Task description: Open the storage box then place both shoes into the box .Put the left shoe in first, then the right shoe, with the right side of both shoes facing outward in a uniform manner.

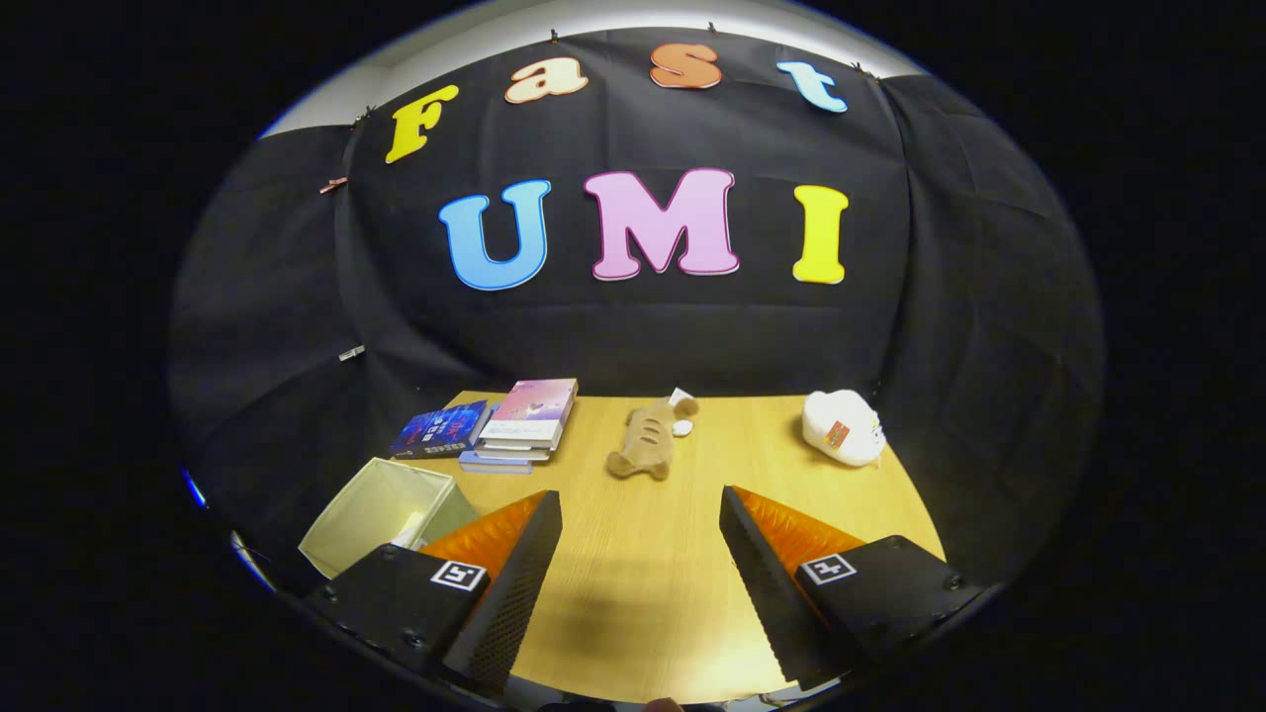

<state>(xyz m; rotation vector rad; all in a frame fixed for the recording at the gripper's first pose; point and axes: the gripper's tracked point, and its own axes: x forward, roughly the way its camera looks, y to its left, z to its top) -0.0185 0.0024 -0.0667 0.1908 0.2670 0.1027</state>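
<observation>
**Jaws wide over bare surface**

Gripper (641, 509) jaws stand wide apart, holding nothing. Bare wood surface (643, 564) runs between and ahead of them. One plush toy (648, 440) lies beyond, one white object (842, 427) near the far right edge. One book stack (495, 427) sits far left. One open bin (381, 512) stands off the left edge.

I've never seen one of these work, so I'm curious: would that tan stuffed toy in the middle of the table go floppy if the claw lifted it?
Probably. The tan stuffed toy looks plush and lies slumped, so it would likely sag. It seems light and unlikely to roll. The claw is open, short of it.
</observation>
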